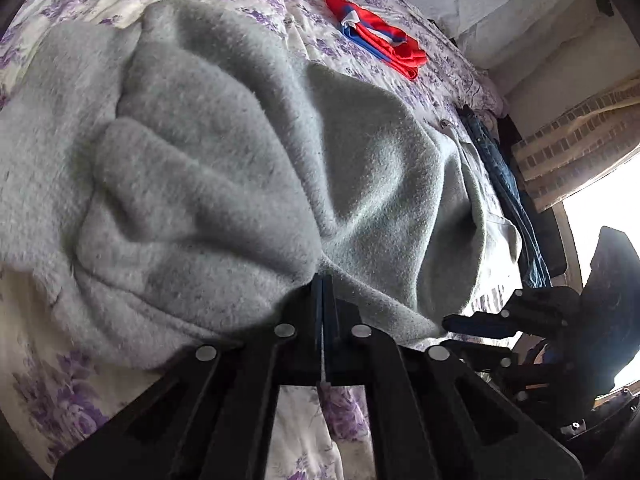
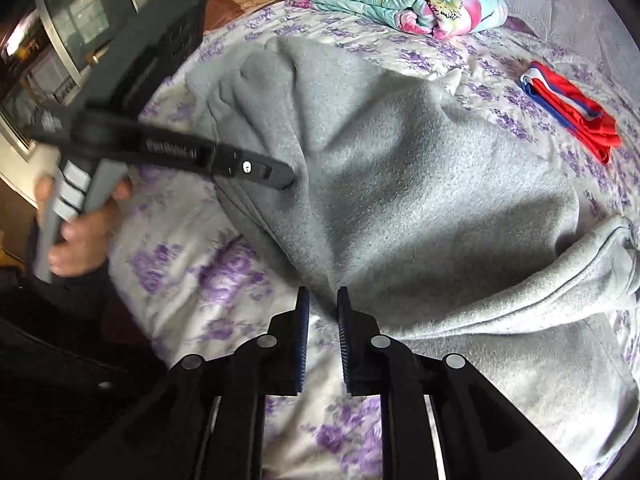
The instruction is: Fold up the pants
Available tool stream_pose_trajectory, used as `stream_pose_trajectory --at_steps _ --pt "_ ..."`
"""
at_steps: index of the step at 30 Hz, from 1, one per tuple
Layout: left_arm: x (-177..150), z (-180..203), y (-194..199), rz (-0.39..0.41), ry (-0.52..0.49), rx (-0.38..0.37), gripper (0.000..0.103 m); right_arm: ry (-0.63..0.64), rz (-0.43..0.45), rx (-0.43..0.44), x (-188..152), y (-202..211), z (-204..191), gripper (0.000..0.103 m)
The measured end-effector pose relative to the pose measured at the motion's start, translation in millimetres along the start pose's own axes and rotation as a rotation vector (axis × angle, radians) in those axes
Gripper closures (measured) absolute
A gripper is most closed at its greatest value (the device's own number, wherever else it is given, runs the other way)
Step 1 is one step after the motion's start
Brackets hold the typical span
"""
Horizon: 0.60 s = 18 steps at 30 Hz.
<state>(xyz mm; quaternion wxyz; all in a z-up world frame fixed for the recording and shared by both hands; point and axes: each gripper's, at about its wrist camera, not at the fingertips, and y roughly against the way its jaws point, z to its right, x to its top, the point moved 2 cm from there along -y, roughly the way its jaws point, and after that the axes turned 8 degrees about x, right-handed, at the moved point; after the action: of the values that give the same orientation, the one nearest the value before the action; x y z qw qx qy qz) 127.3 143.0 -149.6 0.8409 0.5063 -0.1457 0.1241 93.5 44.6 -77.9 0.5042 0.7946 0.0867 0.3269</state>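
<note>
Grey fleece pants (image 1: 224, 168) lie rumpled on a bed with a purple-flowered sheet (image 1: 52, 392). My left gripper (image 1: 323, 280) is shut on an edge of the pants; it also shows in the right wrist view (image 2: 286, 178), pinching the cloth at the left side. The pants (image 2: 420, 184) fill the middle of the right wrist view, with the waistband and drawstring at the right. My right gripper (image 2: 322, 300) is open, its fingers a small gap apart at the near edge of the pants, holding nothing. It shows in the left wrist view (image 1: 452, 322) at the lower right.
A folded red, white and blue garment (image 1: 380, 36) lies on the far side of the bed, also in the right wrist view (image 2: 576, 116). A folded floral quilt (image 2: 400, 0) sits at the head. Dark jeans (image 1: 508, 184) hang at the bed's right edge by a window.
</note>
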Motion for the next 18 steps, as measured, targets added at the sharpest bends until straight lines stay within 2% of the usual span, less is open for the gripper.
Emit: stream_pose_trajectory --at_steps 2,4,7,8,9,12,14,15,16,17,18 --pt "-5.0 2.0 0.4 0.017 -0.012 0.023 0.102 -0.021 0.068 0.008 11.3 9.7 -0.3 0.087" --pt "-3.7 9.1 0.0 0.032 -0.042 0.067 0.102 -0.056 0.086 0.000 19.3 -0.9 4.1 0.090" --pt "-3.1 11.3 0.2 0.042 -0.060 0.095 0.102 -0.113 -0.044 0.047 14.8 -50.5 14.2 0.095" --pt "-3.3 11.7 -1.4 0.037 -0.065 0.095 0.102 -0.117 -0.044 0.041 11.2 -59.1 15.1 0.095" --pt "-2.7 10.9 -3.3 0.040 -0.068 0.100 0.102 -0.111 -0.031 0.038 11.6 -57.1 14.0 0.095" --pt "-2.4 11.9 -2.3 0.057 -0.096 0.117 0.102 -0.169 -0.063 0.063 21.6 -37.1 22.1 0.094" --pt "-2.0 14.4 -3.2 0.065 -0.119 0.130 0.102 -0.195 -0.012 -0.011 39.3 -2.5 40.5 0.094" --pt "-2.1 15.0 -2.8 0.070 -0.130 0.133 0.102 -0.226 0.020 -0.070 49.0 16.7 55.9 0.085" --pt "-2.7 14.9 -2.2 0.077 -0.140 0.134 0.102 -0.289 0.042 -0.123 59.3 35.6 78.3 0.062" --pt "-3.2 14.0 -1.8 0.082 -0.146 0.131 0.102 -0.370 0.058 -0.177 69.5 52.8 106.2 0.052" --pt "-3.2 13.5 -2.5 0.085 -0.149 0.127 0.102 -0.442 0.067 -0.249 77.9 67.0 133.9 0.048"
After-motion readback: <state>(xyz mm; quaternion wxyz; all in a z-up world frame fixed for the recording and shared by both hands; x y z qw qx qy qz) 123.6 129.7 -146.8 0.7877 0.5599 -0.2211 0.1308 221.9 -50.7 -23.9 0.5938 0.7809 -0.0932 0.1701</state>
